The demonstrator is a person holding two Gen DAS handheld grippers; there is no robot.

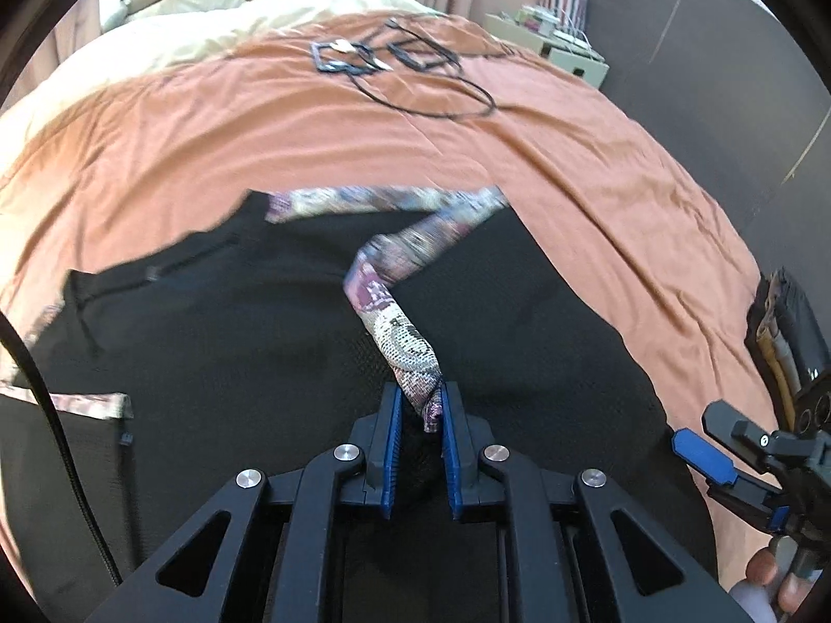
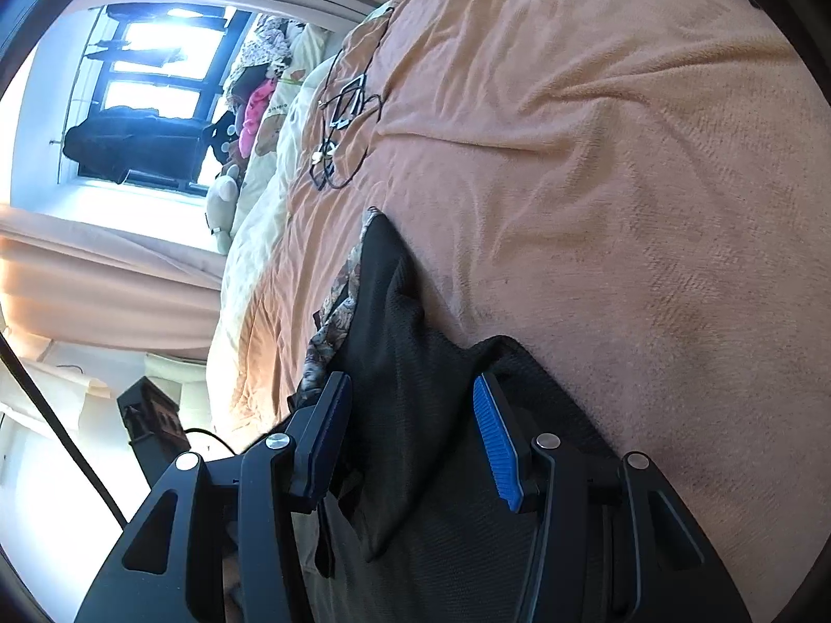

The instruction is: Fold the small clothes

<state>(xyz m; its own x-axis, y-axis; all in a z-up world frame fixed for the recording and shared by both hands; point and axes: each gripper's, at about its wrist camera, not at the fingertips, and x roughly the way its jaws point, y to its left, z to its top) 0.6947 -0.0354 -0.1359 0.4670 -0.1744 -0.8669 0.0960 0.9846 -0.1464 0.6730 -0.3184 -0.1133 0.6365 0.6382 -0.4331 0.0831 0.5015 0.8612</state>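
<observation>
Left wrist view: the left tool (image 1: 419, 405) is nearly shut, pinching the patterned band (image 1: 400, 322) of the black shorts (image 1: 249, 353) spread on the orange bed (image 1: 519, 119). Cables (image 1: 415, 72) lie far off.

Right wrist view: the right tool (image 2: 413, 415) stands half open, the shorts' black cloth between its pads; whether they press it is unclear. A window (image 2: 145, 93) shows only here.

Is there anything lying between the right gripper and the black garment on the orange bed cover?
Nothing visible does. The right gripper already has a fold of the black mesh garment between its open fingers. The thin black cables lie farther up the orange bed cover, away from the garment.
</observation>
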